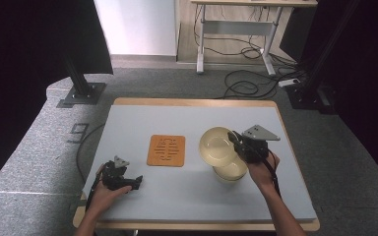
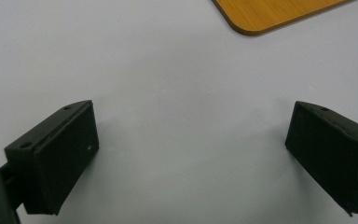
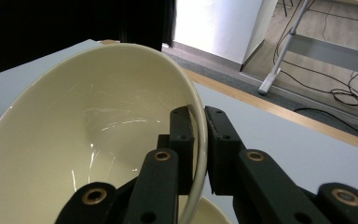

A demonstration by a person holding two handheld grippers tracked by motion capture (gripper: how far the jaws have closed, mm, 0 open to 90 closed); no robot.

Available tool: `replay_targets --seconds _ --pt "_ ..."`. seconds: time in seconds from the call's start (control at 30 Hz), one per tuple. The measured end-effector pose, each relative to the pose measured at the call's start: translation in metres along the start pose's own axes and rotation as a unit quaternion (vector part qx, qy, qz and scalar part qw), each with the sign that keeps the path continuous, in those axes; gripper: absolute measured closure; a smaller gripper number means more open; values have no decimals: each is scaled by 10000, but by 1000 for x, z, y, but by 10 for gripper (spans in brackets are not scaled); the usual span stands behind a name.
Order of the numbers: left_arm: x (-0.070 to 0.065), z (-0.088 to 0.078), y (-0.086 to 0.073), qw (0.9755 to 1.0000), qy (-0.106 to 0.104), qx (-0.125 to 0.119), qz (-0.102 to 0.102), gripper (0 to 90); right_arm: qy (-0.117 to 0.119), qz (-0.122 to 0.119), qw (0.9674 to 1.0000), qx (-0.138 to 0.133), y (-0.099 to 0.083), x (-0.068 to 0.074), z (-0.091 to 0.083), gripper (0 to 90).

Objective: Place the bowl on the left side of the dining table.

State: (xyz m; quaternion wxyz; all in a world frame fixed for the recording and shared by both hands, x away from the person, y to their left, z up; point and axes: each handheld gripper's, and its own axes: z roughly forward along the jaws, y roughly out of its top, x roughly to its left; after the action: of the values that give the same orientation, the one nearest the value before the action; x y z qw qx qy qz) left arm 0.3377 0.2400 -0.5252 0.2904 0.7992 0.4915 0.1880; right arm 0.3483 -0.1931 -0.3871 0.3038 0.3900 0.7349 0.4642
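Right gripper (image 1: 237, 141) pinches the rim of a cream bowl (image 1: 217, 146), tilting it up off a second bowl (image 1: 230, 172) at five o'clock of the table (image 1: 138, 118), seemingly to unstack it. Left gripper (image 1: 137, 182), jaws apart, idles at seven o'clock beside the orange trivet (image 1: 166, 150).
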Motion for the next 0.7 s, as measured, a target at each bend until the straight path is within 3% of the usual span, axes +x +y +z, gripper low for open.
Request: replay_targets --seconds 0.7 --pt "0 0 0 10000 4 -10 -13 25 97 -23 9999 9 1 7 9 819"
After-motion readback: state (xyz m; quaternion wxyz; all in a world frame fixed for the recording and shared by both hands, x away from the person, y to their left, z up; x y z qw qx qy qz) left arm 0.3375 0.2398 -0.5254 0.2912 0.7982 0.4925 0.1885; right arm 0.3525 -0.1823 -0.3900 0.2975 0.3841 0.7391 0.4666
